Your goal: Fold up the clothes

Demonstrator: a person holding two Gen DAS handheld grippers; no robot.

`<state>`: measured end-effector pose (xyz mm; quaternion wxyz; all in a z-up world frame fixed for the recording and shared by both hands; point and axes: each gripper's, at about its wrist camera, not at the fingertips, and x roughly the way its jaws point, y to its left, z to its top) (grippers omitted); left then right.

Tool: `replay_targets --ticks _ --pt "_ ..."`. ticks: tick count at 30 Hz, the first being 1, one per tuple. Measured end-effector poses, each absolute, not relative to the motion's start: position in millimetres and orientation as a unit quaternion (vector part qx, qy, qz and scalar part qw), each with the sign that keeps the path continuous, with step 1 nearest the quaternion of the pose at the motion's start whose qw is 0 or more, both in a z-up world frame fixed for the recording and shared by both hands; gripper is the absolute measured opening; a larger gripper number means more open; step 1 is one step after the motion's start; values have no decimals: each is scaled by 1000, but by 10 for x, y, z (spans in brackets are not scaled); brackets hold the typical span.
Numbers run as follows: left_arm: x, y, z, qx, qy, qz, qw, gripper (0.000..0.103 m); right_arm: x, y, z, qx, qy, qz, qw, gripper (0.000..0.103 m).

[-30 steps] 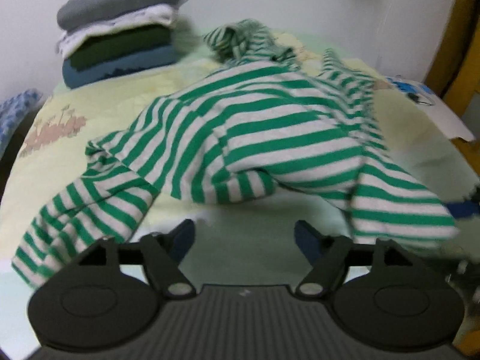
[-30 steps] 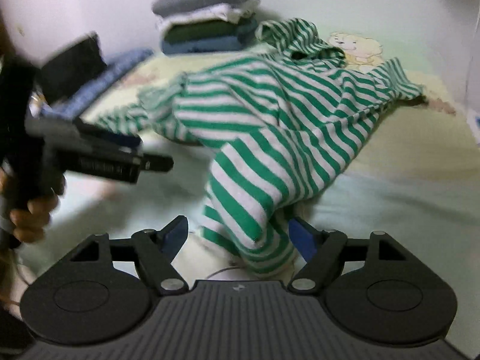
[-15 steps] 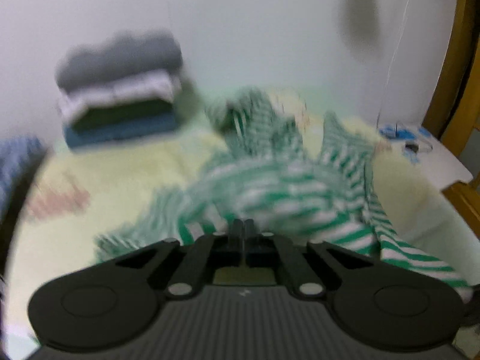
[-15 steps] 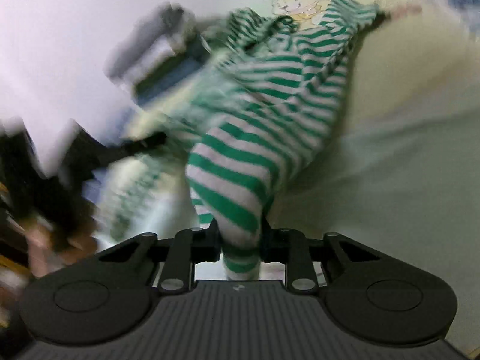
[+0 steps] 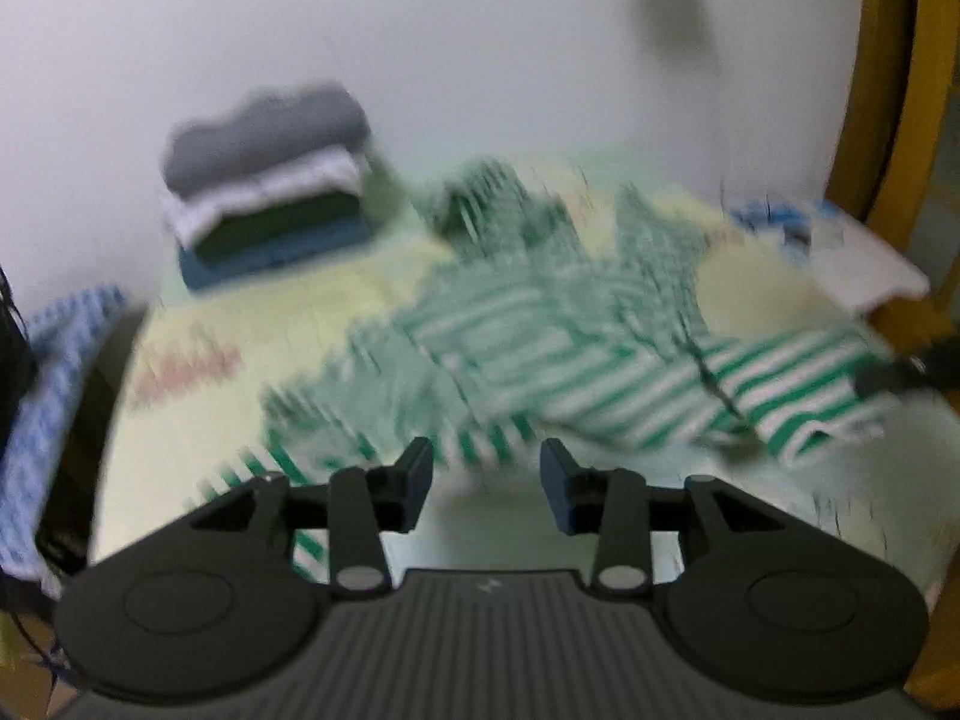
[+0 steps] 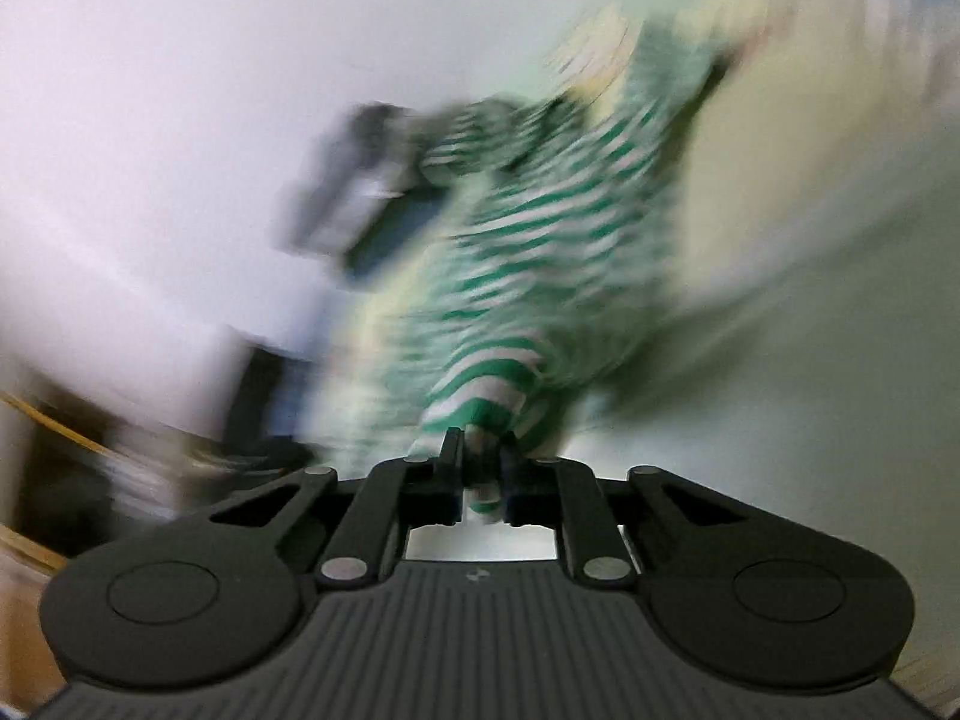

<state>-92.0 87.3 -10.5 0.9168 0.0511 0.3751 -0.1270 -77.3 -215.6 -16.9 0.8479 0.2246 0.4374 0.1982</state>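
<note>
- Right gripper [image 6: 480, 474] is pinching a fold of the striped shirt [image 6: 540, 252], lifting it off the bed [image 6: 810, 300].
- Left gripper [image 5: 486, 480] is hanging with jaws apart, having just been opening, nothing between them.

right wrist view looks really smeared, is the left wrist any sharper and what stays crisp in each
Right wrist view: heavy swirling motion blur over the striped garment and wall; only the right hand-held gripper, clamped on the fabric, is crisp. Left wrist view: milder blur, folded stack readable, left hand-held gripper sharp with its jaws apart.
</note>
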Motion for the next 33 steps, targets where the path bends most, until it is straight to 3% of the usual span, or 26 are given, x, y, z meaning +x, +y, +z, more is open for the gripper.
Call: replay_targets --ticks 2,4,5,7,10,14,15,19,20,27,33 --pt "-1000 744 -232 51 389 -123 912 58 -811 -1979 -110 87 428 145 888 35" --pt "-1054 642 -324 56 395 -109 910 69 -855 -1847 -101 68 416 174 890 44" --pt "-1065 601 -355 61 399 -100 909 70 -877 -1781 -96 59 410 189 890 47" --pt "-1073 573 -402 68 409 -82 907 70 -923 -1652 -94 43 400 220 888 67" --pt "-1053 646 -424 59 423 -47 903 71 -941 -1368 -230 23 409 270 871 70" --pt "-1059 790 -452 31 443 -3 896 79 -862 -964 -609 -79 398 248 880 70" --pt "-1077 809 -451 29 444 3 895 79 -841 -920 -697 -108 394 240 881 66" --pt "-1164 780 -441 44 436 15 899 81 -695 -1194 -644 -103 391 224 887 12" --pt "-1173 754 -447 48 436 15 899 81 -648 -1296 -606 -91 391 219 889 8" --pt "-1096 574 -524 65 433 3 899 86 -254 -2369 -190 6 342 96 935 7" --pt "-882 539 -597 42 440 2 897 87 110 -2930 -377 2 352 6 936 7"
